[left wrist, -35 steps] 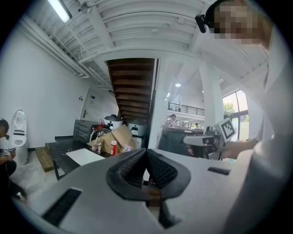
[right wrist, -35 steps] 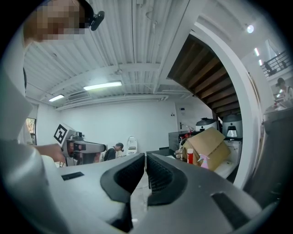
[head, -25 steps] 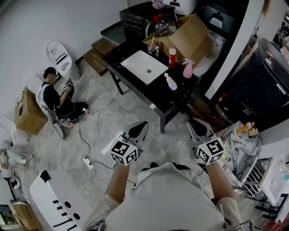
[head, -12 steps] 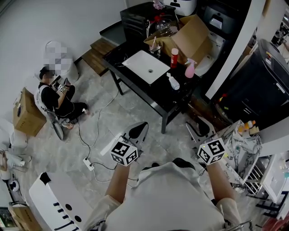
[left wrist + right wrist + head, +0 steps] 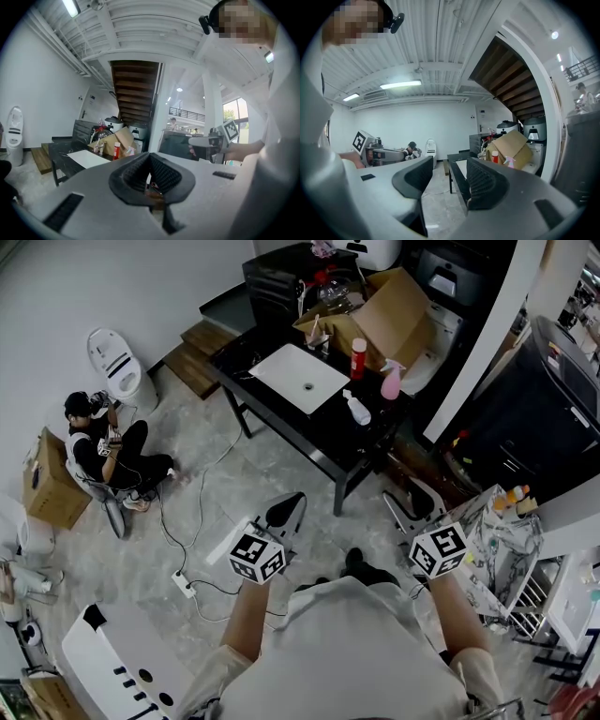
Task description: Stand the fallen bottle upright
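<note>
A small white bottle (image 5: 355, 411) lies on its side on the black table (image 5: 328, 442), between the white basin (image 5: 300, 378) and the table's near right corner. A red bottle (image 5: 357, 359) and a pink spray bottle (image 5: 391, 381) stand upright just behind it. Both grippers hang over the floor well short of the table. My left gripper (image 5: 286, 512) is shut and holds nothing, its pads meeting at the tip (image 5: 150, 161). The jaws of my right gripper (image 5: 412, 503) have just been opening and stand apart with nothing between them (image 5: 445, 176).
An open cardboard box (image 5: 380, 320) sits at the table's far end. A person (image 5: 108, 446) sits on the floor at the left beside a toilet (image 5: 120, 360) and a carton (image 5: 52, 479). Cables and a power strip (image 5: 183, 577) cross the floor. A cluttered rack (image 5: 506, 554) stands to the right.
My right gripper's jaws stand wider apart than a second ago. The seated person has shifted a little. The grippers have hardly moved.
</note>
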Tool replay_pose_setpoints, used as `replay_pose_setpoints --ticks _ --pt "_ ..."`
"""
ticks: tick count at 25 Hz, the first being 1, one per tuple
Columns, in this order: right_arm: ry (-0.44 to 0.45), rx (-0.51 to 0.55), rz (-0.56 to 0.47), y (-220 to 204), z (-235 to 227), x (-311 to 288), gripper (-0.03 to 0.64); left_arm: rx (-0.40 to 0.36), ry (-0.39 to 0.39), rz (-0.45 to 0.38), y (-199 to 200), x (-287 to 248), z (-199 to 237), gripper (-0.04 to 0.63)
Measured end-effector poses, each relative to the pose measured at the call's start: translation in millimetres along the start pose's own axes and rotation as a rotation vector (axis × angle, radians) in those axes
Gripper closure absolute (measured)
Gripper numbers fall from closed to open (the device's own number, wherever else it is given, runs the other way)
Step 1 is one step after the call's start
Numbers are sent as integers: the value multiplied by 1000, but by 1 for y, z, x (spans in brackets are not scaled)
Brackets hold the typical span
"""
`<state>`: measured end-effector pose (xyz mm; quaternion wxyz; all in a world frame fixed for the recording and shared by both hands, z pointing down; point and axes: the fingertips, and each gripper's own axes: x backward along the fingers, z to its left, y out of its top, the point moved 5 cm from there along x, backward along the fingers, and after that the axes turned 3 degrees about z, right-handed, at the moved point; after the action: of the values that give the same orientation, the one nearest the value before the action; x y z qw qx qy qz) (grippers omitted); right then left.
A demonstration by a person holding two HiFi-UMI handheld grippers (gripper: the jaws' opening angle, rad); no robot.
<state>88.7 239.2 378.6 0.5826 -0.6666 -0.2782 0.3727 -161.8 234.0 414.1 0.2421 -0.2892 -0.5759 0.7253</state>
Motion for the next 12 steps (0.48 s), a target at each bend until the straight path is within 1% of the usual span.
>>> replay_pose_setpoints --ticks 6,12 --pt "15 -11 12 -4 -14 -18 373 11 12 10 -4 -15 12 588" --pt "34 -28 27 -7 -43 -54 373 10 25 22 -1 -42 35 588"
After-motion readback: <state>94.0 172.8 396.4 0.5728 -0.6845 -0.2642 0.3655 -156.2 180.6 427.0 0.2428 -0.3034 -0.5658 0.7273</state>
